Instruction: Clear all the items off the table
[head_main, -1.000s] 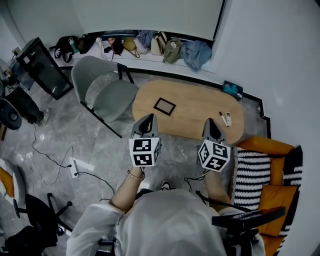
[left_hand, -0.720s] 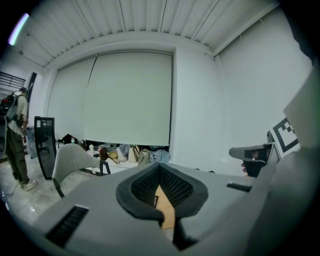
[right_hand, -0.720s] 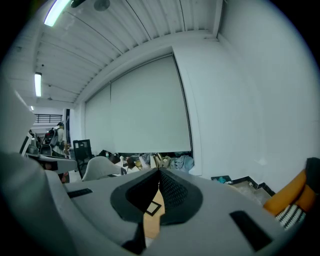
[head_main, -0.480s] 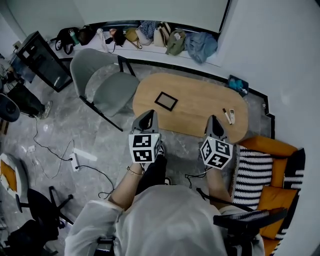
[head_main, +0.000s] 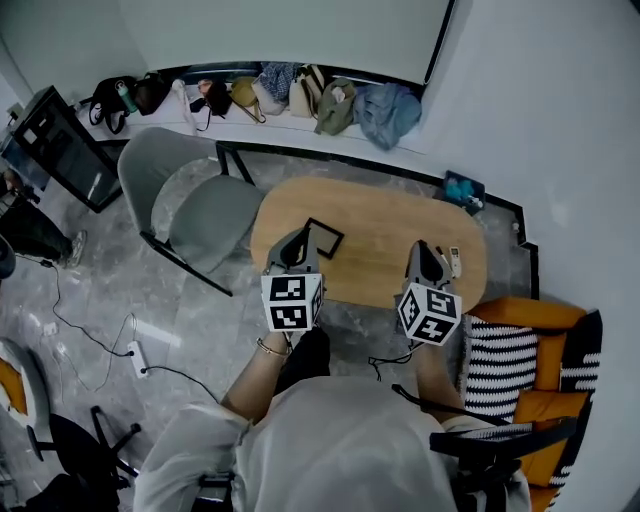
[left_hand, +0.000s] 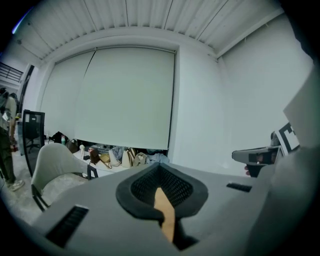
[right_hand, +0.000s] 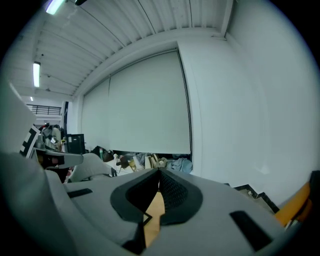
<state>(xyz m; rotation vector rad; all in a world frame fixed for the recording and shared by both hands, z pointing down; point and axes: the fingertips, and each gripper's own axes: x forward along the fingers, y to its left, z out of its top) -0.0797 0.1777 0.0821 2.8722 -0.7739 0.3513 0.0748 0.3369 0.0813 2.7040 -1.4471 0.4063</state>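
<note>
1. The left gripper (head_main: 302, 232) has its jaws closed together with nothing between them. Its own view shows only a sliver of tan surface through the gap below the pads.
2. The right gripper (head_main: 421, 247) is likewise closed and empty, with the same tan sliver below its pads.
3. I hold both grippers over the near edge of the oval wooden table (head_main: 385, 215), the left towards its left end and the right towards its right end.
4. Item one is a black rectangular frame (head_main: 329, 240): thin dark border, tan centre, lying flat left of the table's middle. In the head view my left gripper overlaps its left corner. I cannot tell whether they touch.
5. Item two is a small white stick-shaped object (head_main: 456, 260) lying flat near the table's right end, just right of my right gripper. It is too small to identify further.
6. Surroundings: a grey chair (head_main: 190, 200) stands left of the table, and an orange sofa with striped cushions (head_main: 505, 350) is at the right. A row of bags (head_main: 290, 92) lies along the far wall.
</note>
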